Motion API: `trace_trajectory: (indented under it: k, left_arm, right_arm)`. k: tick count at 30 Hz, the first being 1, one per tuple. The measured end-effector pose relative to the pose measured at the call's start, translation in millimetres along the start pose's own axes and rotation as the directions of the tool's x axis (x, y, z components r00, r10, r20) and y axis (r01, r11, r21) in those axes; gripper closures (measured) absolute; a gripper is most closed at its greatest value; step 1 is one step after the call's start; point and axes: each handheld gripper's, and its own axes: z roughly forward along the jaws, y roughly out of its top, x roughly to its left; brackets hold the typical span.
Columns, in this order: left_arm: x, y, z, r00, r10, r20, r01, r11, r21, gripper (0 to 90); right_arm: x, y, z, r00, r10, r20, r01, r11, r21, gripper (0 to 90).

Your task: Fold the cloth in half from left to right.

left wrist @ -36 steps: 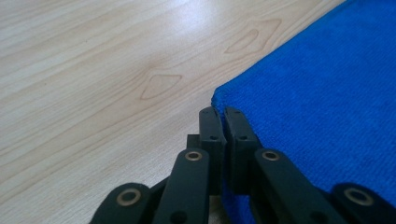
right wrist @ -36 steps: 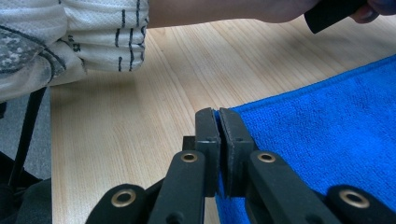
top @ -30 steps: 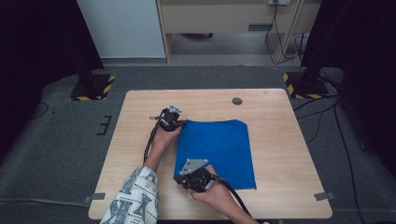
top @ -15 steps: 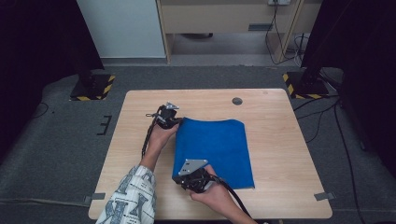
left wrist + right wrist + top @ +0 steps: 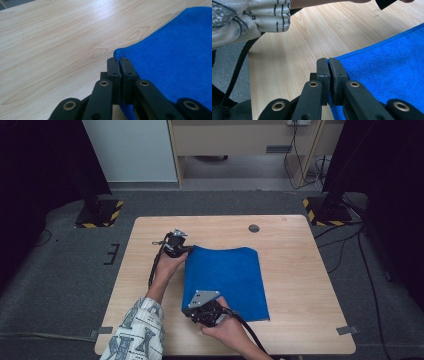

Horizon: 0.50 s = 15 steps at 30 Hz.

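On the wooden table [image 5: 300, 270], both grippers' jaws are clamped on corners of the blue cloth [image 5: 227, 280].

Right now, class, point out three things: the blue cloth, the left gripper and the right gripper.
blue cloth [image 5: 230, 280], high view, middle of its flat top.
left gripper [image 5: 119, 65], left gripper view, between its closed jaw tips.
right gripper [image 5: 328, 65], right gripper view, between its closed jaw tips.

Black linkage jaws with brass rivets, grey three-cornered plate [image 5: 202, 297], trailing black cables, white patterned sleeve [image 5: 135, 332].
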Motion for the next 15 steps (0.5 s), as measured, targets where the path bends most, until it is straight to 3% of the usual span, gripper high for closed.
trace_trajectory:
  k: [15]
  left_arm:
    - [9.8,-0.5,-9.8,0.9999,-0.014,-0.008,0.014,0.9999,-0.002,87.6]
  right_arm:
    - [7.4,12.0,2.8,0.9999,0.006,0.015,-0.006,1.0,-0.028,87.4]
